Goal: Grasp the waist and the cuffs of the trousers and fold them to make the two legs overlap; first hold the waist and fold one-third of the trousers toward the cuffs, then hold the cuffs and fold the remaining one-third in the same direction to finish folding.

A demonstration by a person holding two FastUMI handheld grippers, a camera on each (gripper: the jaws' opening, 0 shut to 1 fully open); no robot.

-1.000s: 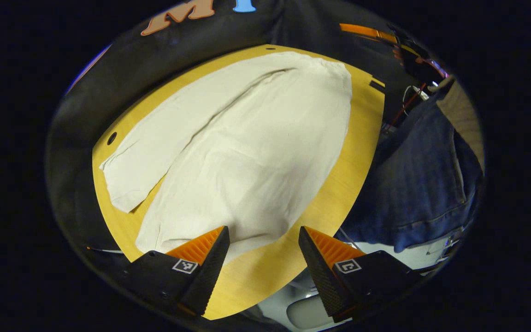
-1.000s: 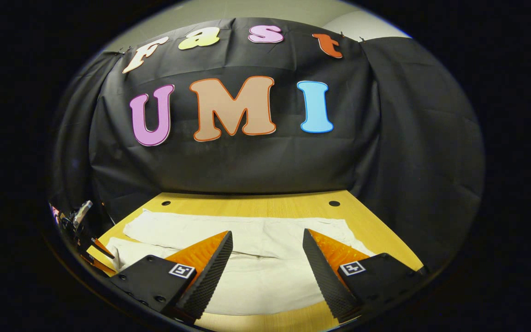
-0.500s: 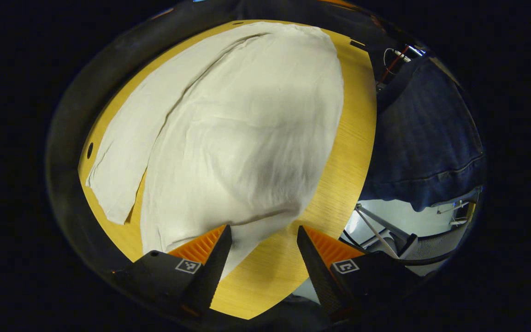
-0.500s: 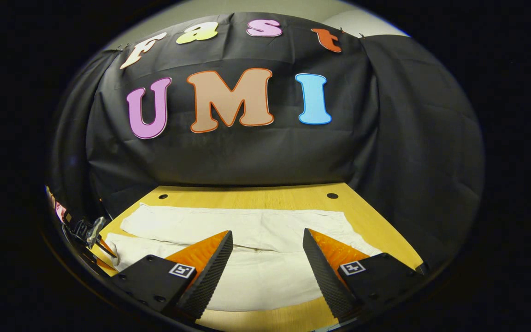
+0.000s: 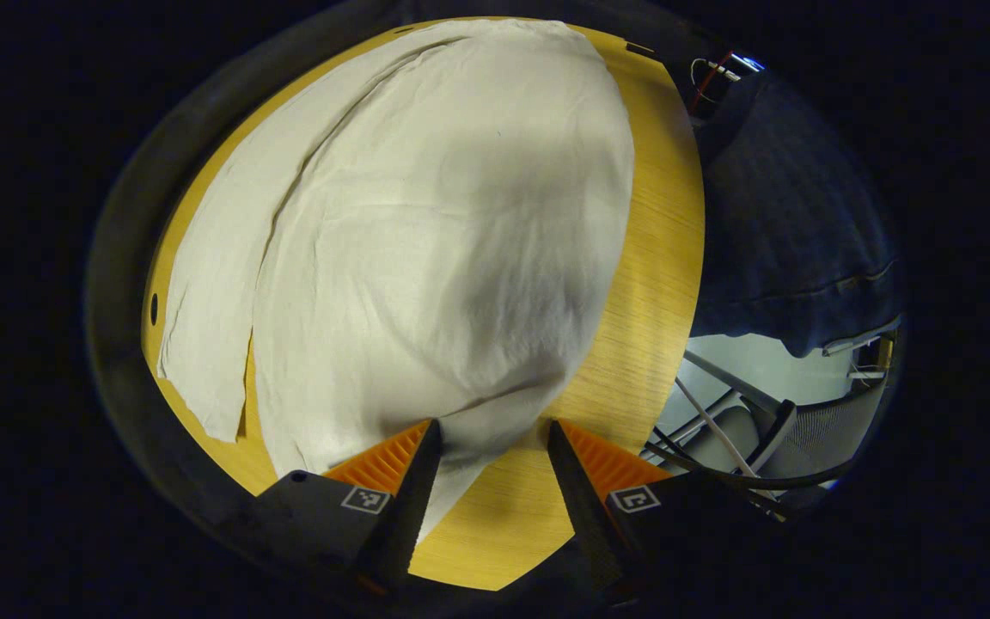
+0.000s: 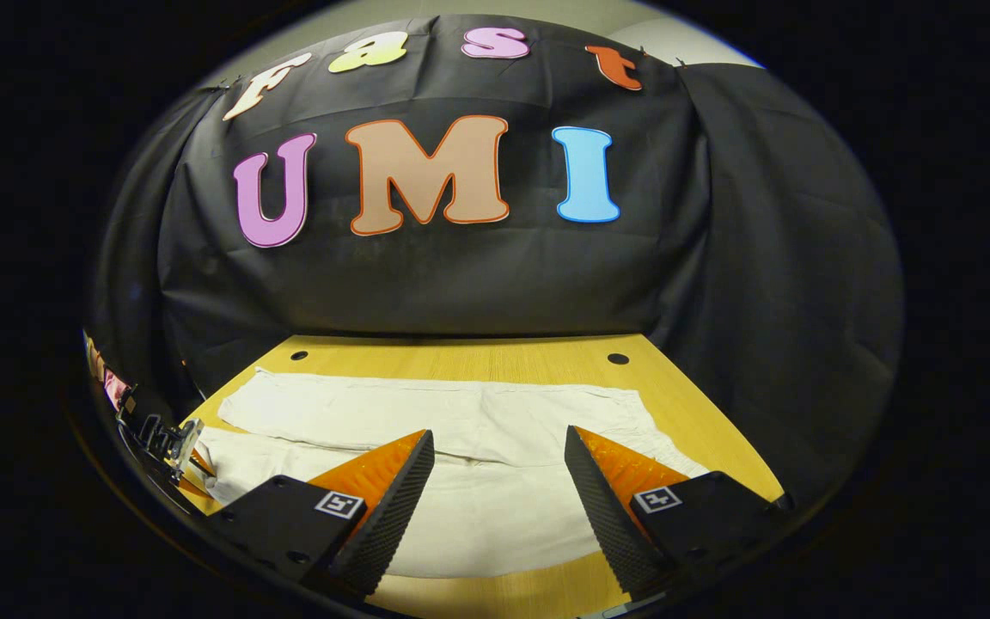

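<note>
Wooden bench (image 5: 658,258) carried the pale trousers (image 5: 426,241), spread flat across most of its top, two legs lying side by side and parted near the cuffs, not yet overlapped. No fold showed anywhere, so the task was at its start by my reading: leg overlap, waist third and cuff third all left to do. Person in dark blue clothing (image 5: 787,215) stood at the bench edge beside the trousers. Left tongs (image 5: 488,447) hung apart just over the near end of one leg, cloth edge between the fingers but not pinched; whether that end was cuff or waist was hard to tell through the fisheye, probably cuff. Right tongs (image 6: 499,464) also apart, hovering above the trousers (image 6: 461,430) mid-length, touching nothing.
</note>
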